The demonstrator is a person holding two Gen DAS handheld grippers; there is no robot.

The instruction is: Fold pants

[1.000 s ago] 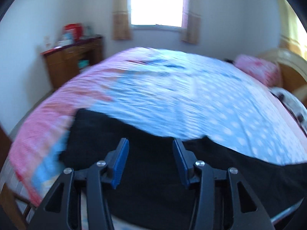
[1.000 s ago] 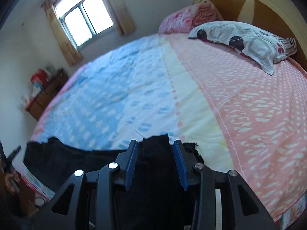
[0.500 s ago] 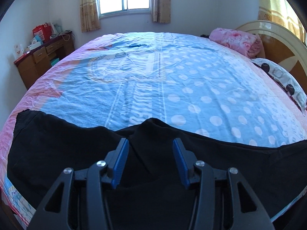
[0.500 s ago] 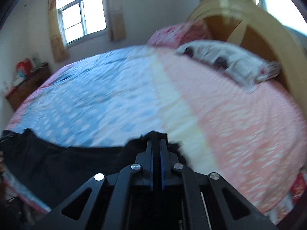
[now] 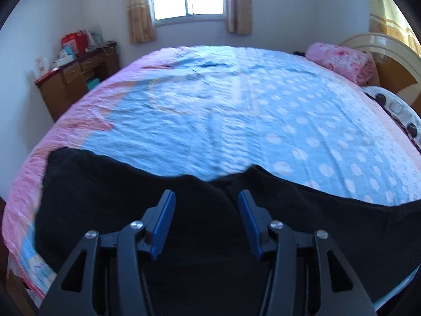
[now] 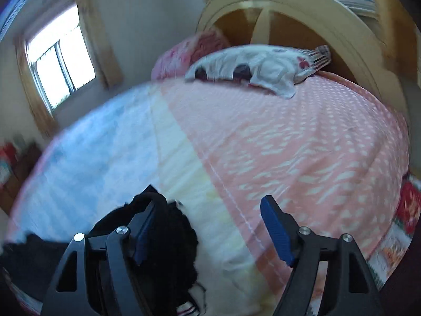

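The black pants (image 5: 105,205) lie spread along the near edge of the bed (image 5: 236,110). My left gripper (image 5: 206,197) is open and empty, held just above the middle of the pants. In the right wrist view one end of the pants (image 6: 168,226) lies bunched at the lower left. My right gripper (image 6: 210,208) is wide open and empty; its left finger (image 6: 143,226) is over the cloth and its right finger is over bare sheet.
A patterned pillow (image 6: 263,65) and a pink pillow (image 5: 342,62) lie by the wooden headboard (image 6: 289,18). A wooden dresser (image 5: 76,79) with clutter stands at the far left under the window wall. The bed's near edge drops off at the right (image 6: 394,237).
My right gripper was shut on the pants' end half a second ago and has opened wide, letting go, and swung right. My left gripper stayed open over the pants.
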